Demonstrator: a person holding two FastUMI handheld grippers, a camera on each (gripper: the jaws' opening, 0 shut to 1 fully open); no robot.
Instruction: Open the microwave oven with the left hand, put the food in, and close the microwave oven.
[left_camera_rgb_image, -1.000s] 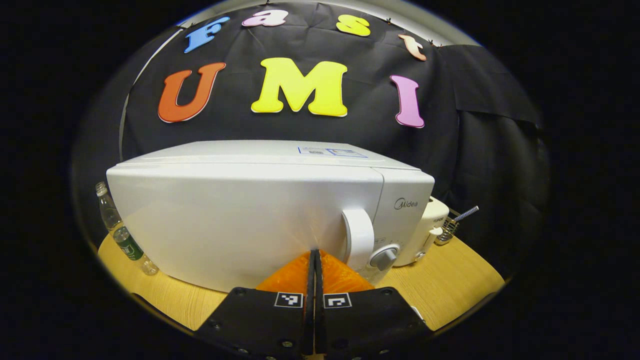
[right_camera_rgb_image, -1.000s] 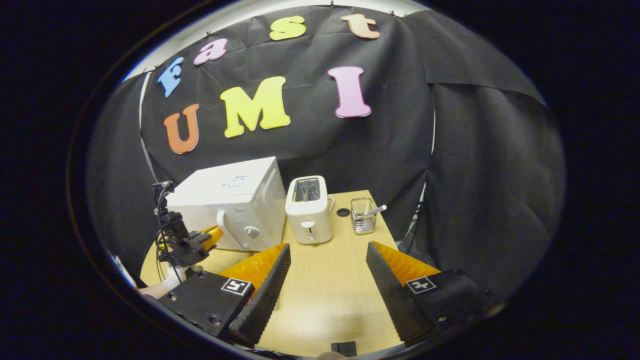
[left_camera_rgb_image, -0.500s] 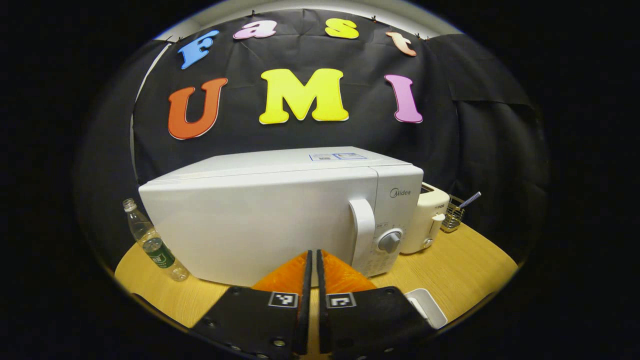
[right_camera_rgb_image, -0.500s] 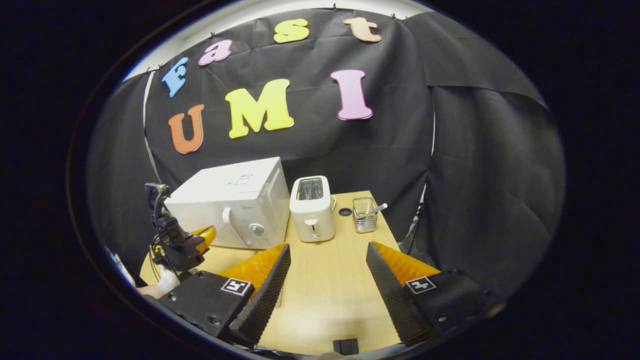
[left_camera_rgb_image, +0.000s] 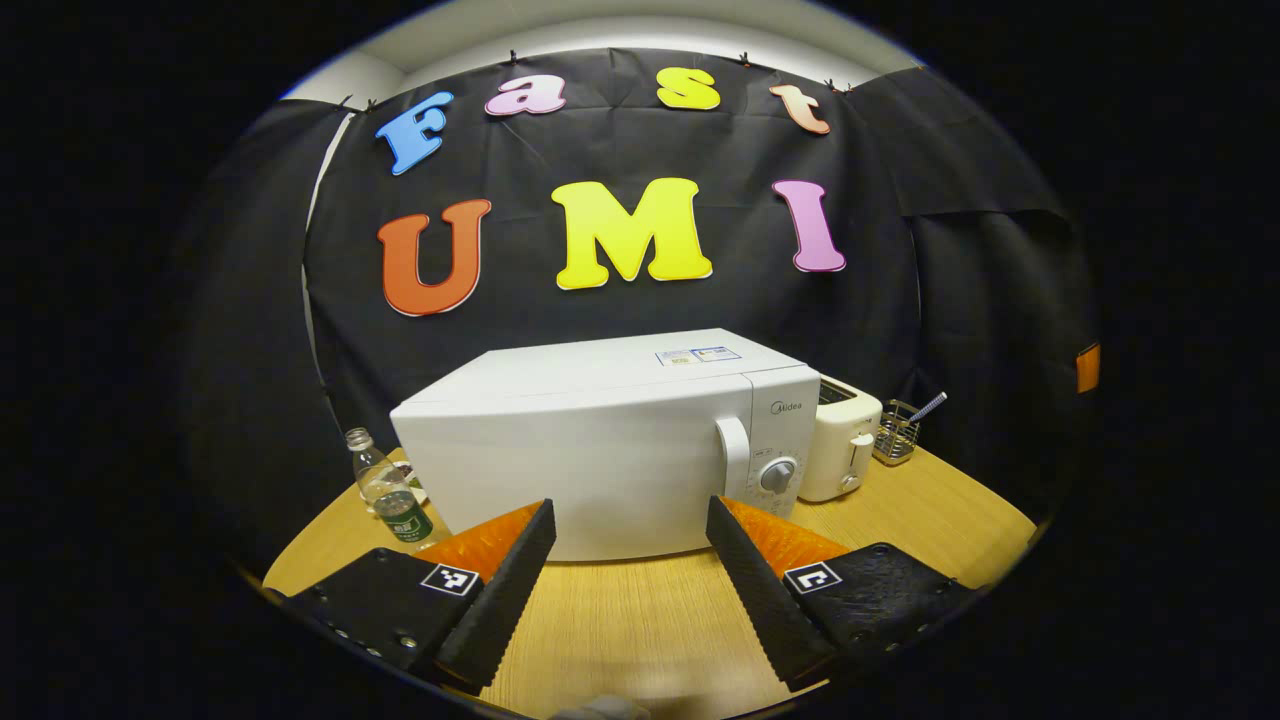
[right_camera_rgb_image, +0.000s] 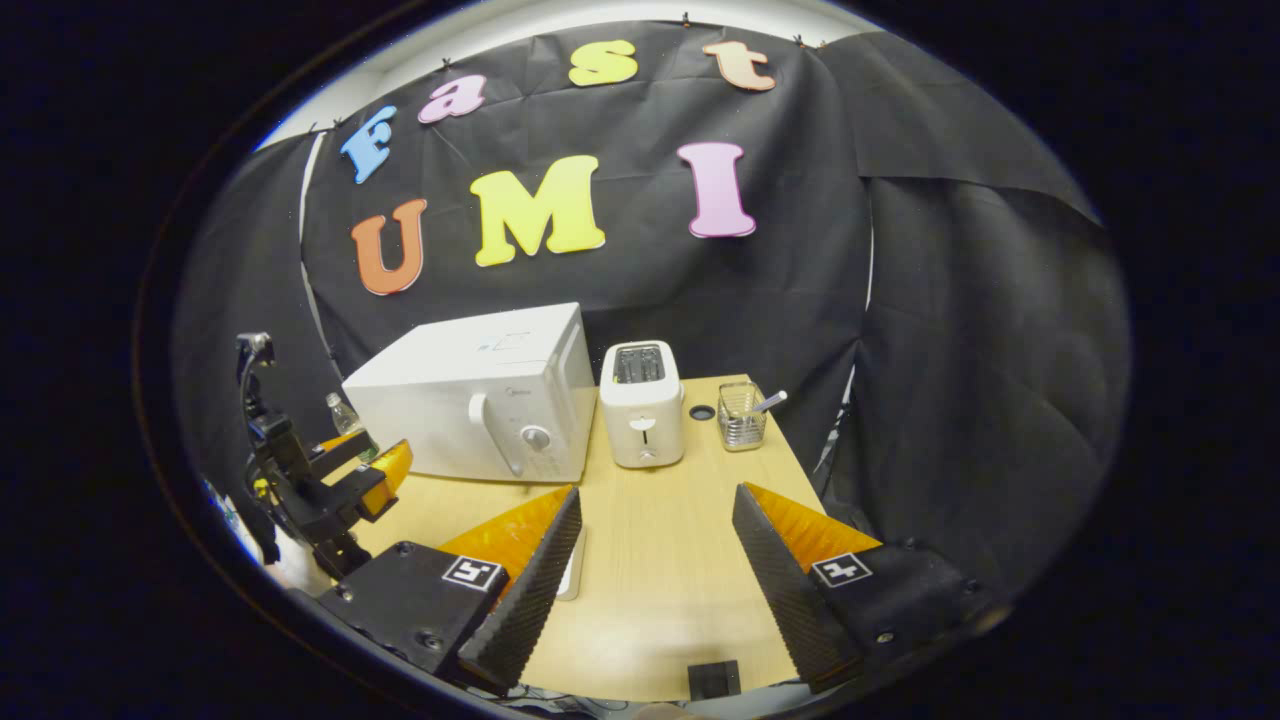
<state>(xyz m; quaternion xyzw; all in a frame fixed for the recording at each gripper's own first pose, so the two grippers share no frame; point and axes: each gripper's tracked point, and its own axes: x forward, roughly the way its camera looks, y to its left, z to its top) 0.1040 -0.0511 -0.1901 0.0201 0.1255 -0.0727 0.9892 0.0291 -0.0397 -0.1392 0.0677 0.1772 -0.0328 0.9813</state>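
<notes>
Microwave (left_camera_rgb_image: 610, 450) sits shut at the back of the surface (left_camera_rgb_image: 640, 630), beside a toaster (left_camera_rgb_image: 840, 450). My left tool (left_camera_rgb_image: 630, 560) hangs wide and empty before it. I'd hook the stiff vertical handle (left_camera_rgb_image: 735, 460); the box looks heavy enough to stay put. Right tool (right_camera_rgb_image: 655, 560): wide, empty.

White microwave (left_camera_rgb_image: 600, 450) with grey dial (left_camera_rgb_image: 778, 476), cream-white toaster (right_camera_rgb_image: 643, 405), pale wood-grain table (right_camera_rgb_image: 660, 560), clear bottle (left_camera_rgb_image: 385, 487) with green label, silver wire basket (right_camera_rgb_image: 741, 418)
</notes>
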